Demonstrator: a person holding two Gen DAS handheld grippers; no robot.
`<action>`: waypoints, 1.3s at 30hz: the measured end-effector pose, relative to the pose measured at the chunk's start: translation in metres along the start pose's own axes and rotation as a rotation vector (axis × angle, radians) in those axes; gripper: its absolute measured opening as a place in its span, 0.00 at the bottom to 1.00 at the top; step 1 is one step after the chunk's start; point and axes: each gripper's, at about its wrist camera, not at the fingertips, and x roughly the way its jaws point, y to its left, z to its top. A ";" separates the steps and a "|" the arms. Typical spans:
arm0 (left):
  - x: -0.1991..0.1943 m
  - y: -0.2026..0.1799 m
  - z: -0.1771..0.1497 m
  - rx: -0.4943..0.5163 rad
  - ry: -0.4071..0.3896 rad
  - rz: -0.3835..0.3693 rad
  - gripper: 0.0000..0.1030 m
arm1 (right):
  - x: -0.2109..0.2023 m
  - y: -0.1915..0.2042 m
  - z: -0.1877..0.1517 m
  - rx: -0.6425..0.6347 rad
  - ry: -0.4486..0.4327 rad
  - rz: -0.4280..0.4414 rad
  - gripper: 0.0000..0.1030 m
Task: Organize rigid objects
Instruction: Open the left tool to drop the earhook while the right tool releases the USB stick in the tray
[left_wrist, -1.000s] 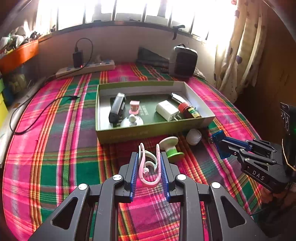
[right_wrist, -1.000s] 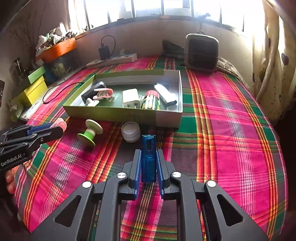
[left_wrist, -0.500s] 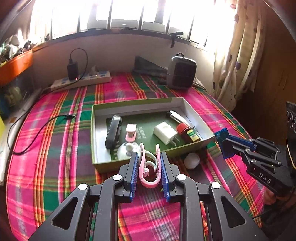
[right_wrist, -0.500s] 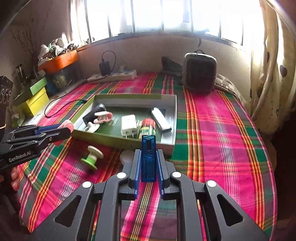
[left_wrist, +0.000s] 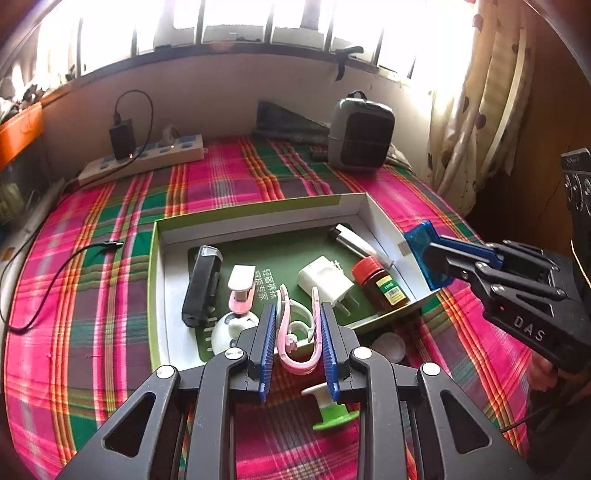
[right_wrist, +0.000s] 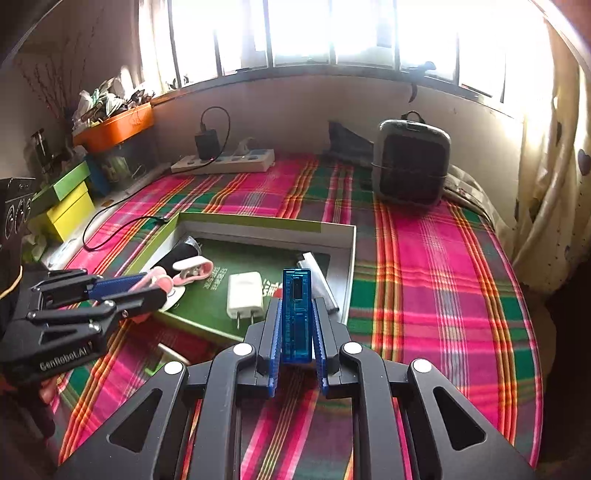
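Observation:
My left gripper (left_wrist: 298, 325) is shut on a pink and white clip (left_wrist: 295, 332), held above the near edge of the green box (left_wrist: 258, 212). My right gripper (right_wrist: 297, 325) is shut on a translucent blue rectangular device (right_wrist: 296, 314), held above the box's near right corner; the device also shows in the left wrist view (left_wrist: 424, 254). In the box lie a black device (left_wrist: 202, 286), a pink clip (left_wrist: 241, 291), a white charger plug (left_wrist: 325, 282), a red-capped bottle (left_wrist: 378, 284) and a silver lighter (left_wrist: 351, 242).
A green and white spool (left_wrist: 328, 406) and a white round lid (left_wrist: 388, 345) lie on the plaid cloth in front of the box. A power strip (left_wrist: 144, 162) with a cable and a grey heater (left_wrist: 360, 133) stand at the back. Yellow boxes (right_wrist: 66, 210) stand at left.
Both grippers have risen and moved forward toward the box, each holding its object; the box now lies under the fingertips and the spool sits beneath the left gripper.

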 end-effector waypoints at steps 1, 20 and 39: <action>0.002 0.000 0.001 0.000 0.005 0.001 0.22 | 0.005 -0.001 0.002 -0.001 0.005 0.002 0.16; 0.037 0.004 0.006 0.001 0.067 0.019 0.22 | 0.056 -0.028 0.018 0.074 0.077 0.095 0.16; 0.044 0.008 0.005 -0.022 0.080 0.001 0.22 | 0.068 -0.034 0.013 0.098 0.101 0.098 0.16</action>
